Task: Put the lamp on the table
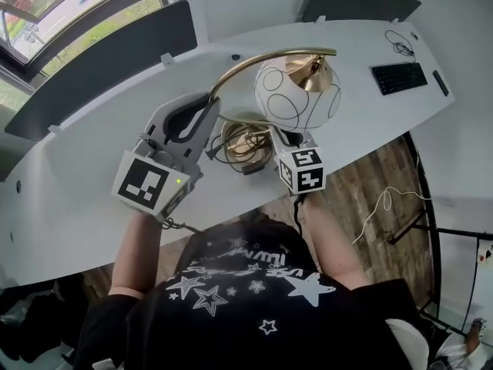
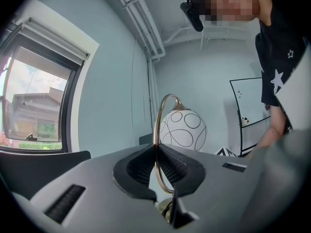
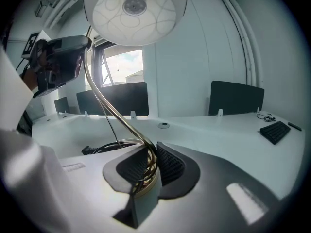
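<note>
The thin brass arm [image 1: 254,58] could, I judge, twist in the left gripper [image 1: 209,112], whose jaws are closed on it, and swing the globe shade [image 1: 296,91] sideways; a base set down on the coiled cord [image 1: 240,141] would rock, and the table [image 1: 92,199] edge is close. The left forearm reaches forward, jaws pointing up and away; the lamp [image 3: 136,8] stands upright over the table's near edge, base contact unclear; the right gripper [image 3: 149,164] pinches the stem at the base, tucked under the shade.

White table [image 1: 92,199] w/ black keyboard [image 1: 398,77] & thin cable [image 1: 400,45].
</note>
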`<state>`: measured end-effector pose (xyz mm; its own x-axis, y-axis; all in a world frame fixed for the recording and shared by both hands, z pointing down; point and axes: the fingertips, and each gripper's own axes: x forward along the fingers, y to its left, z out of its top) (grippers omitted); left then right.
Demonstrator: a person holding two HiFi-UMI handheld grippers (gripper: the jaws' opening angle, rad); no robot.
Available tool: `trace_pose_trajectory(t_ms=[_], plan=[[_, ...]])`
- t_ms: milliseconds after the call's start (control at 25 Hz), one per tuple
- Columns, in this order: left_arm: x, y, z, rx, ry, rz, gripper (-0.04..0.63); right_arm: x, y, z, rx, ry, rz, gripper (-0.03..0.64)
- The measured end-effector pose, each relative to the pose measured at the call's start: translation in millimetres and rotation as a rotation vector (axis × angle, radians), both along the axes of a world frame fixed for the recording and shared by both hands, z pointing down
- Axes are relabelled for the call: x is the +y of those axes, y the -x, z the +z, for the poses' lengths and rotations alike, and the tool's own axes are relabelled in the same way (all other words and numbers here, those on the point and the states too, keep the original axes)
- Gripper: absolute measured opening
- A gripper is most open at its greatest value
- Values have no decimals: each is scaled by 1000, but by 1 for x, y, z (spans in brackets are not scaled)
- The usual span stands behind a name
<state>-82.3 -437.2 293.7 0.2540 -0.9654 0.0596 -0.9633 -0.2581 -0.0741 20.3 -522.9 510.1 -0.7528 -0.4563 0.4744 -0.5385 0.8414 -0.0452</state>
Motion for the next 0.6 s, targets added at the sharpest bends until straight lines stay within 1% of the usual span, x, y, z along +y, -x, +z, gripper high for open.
trace_pose_trajectory(t_ms=[160, 280, 360, 520, 600], plan=[[-15, 6, 4, 4, -8, -42, 31, -23, 12, 2, 7, -7, -47, 51], [-24, 10, 8, -17, 5, -54, 31, -38, 22, 5, 15, -5, -81, 51], [-28, 14, 12, -16, 11, -70, 31, -45, 30, 9, 24, 0, -111, 51], [-38, 20, 16, -15, 29, -130, 31, -56, 40, 14, 34, 11, -162, 51], [-44, 20, 17, -20, 28, -132, 31, -63, 43, 16, 37, 16, -172, 51]])
